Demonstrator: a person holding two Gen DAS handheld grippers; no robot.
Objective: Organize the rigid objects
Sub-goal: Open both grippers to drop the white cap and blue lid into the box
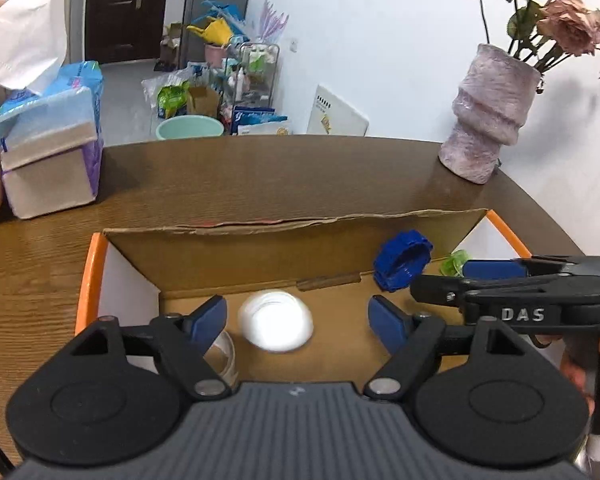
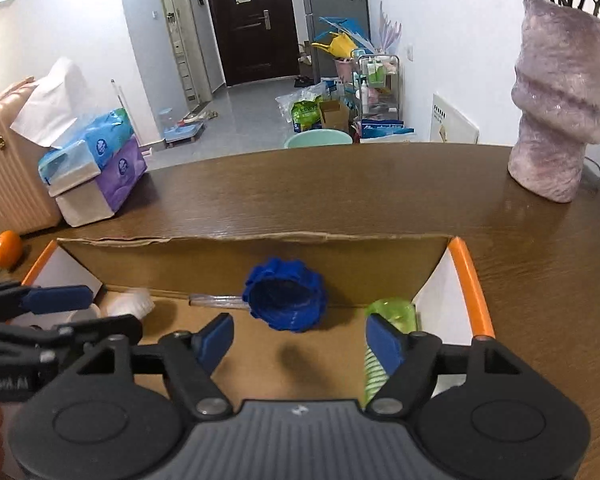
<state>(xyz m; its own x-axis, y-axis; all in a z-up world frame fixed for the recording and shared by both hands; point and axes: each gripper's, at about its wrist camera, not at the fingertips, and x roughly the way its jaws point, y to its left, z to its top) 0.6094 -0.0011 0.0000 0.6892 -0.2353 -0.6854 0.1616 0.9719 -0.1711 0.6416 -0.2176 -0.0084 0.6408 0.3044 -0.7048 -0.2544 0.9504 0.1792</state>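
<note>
**Cardboard box holds the loose pieces, both claws spread above it**

Cardboard box (image 2: 260,258) with orange-edged side flaps sits on the wooden counter (image 2: 340,192), its top open. Inside, a blue ridged cap (image 2: 286,300) leans against the far wall near the middle. A green plastic cup (image 2: 392,314) lies in the right corner, touching the side wall. A white round piece (image 1: 276,326), blurred, rests on the box floor toward the left, with a clear ring (image 1: 226,356) just beside it.

Left claw (image 1: 298,320) is spread wide over the white piece, gripping nothing. Right claw (image 2: 300,338) is also wide and empty, just short of the blue cap.

Beyond the box, bare counter runs to the far edge. A tissue box (image 2: 96,168) stands at the left edge, a purple vase (image 2: 560,108) at the right.
</note>
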